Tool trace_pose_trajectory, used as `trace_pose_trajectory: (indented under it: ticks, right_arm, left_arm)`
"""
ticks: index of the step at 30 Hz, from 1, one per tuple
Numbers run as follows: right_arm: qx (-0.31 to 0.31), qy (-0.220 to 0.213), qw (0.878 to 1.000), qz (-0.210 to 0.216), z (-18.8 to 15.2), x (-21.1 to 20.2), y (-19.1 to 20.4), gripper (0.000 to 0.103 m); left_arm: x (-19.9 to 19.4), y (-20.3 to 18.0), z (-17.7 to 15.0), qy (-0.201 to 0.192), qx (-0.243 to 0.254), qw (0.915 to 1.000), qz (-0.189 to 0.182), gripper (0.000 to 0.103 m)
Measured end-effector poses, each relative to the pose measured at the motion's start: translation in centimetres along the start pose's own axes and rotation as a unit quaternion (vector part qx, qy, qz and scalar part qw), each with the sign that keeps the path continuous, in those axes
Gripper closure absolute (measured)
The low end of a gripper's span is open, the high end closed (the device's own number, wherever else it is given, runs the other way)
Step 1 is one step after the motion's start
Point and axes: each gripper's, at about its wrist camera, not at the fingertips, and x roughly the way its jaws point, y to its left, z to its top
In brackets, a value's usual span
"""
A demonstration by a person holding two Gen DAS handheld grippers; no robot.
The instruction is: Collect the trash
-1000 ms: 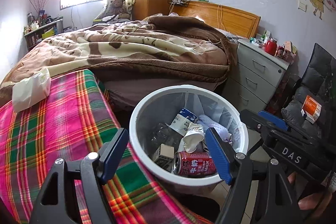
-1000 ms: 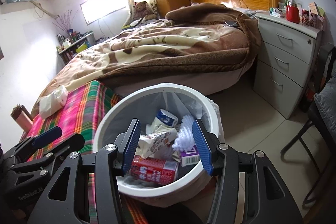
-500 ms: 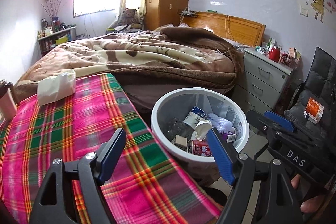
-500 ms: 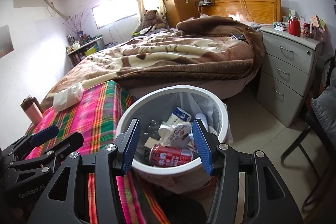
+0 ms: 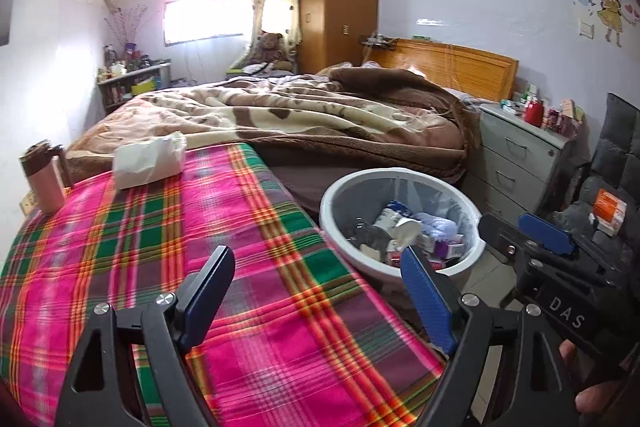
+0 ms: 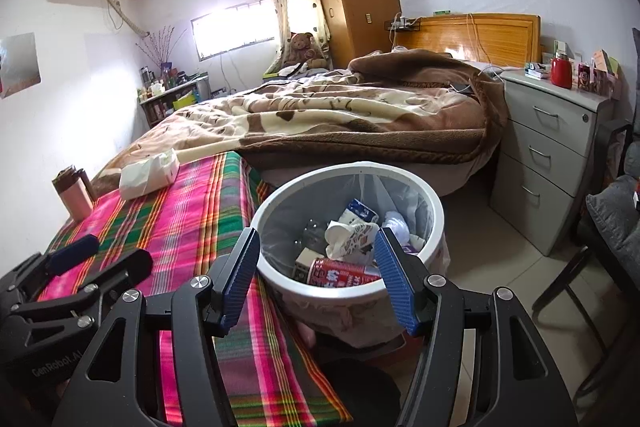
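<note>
Two hand-held grippers with black frames and ribbed blue pads hover side by side at the near edge of a table. The left gripper [image 5: 316, 291] has its jaws spread wide over the plaid tablecloth [image 5: 160, 247] with nothing between them; they have just been opening. The right gripper [image 6: 318, 277] is likewise parted and bare, its jaws having just widened too, with the waste bin [image 6: 276, 207] showing beyond them.

That bin is round, with a smooth white plastic rim and a thin clear liner, and stands on the tiled floor just beside the table's right edge. The trash lies inside it: a red drink can [image 6: 340, 273], crumpled paper [image 6: 344, 233], a small carton [image 6: 362, 211] and a purple box [image 5: 450, 249], heaped loosely.

The cloth is a woven pink, green and orange check, flat and mostly bare. At its far left stand a soft white tissue pack [image 5: 148, 159] and a pink tumbler [image 5: 44, 179] with a brown lid. Beyond the far edge lies a bed under a plush brown and cream blanket [image 5: 320, 115].

Right of the bin, open tile runs to a grey metal drawer unit [image 6: 556, 147] and a dark padded chair [image 5: 612, 179].
</note>
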Motion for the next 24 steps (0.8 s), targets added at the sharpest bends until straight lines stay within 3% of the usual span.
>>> trace_pose_trajectory:
  ticks: [7,24]
  right_arm:
    - [-0.018,-0.009,1.000,-0.004,-0.8,-0.8,1.1,0.042]
    - [-0.036,-0.014,0.999,-0.003,-1.2,-1.3,2.3,0.042]
  left_arm:
    - [-0.6,1.4,-0.8,0.001,-0.019,0.9992,0.035,0.017]
    - [-0.9,2.3,-1.8,0.004,-0.036,0.9979,0.053,0.017]
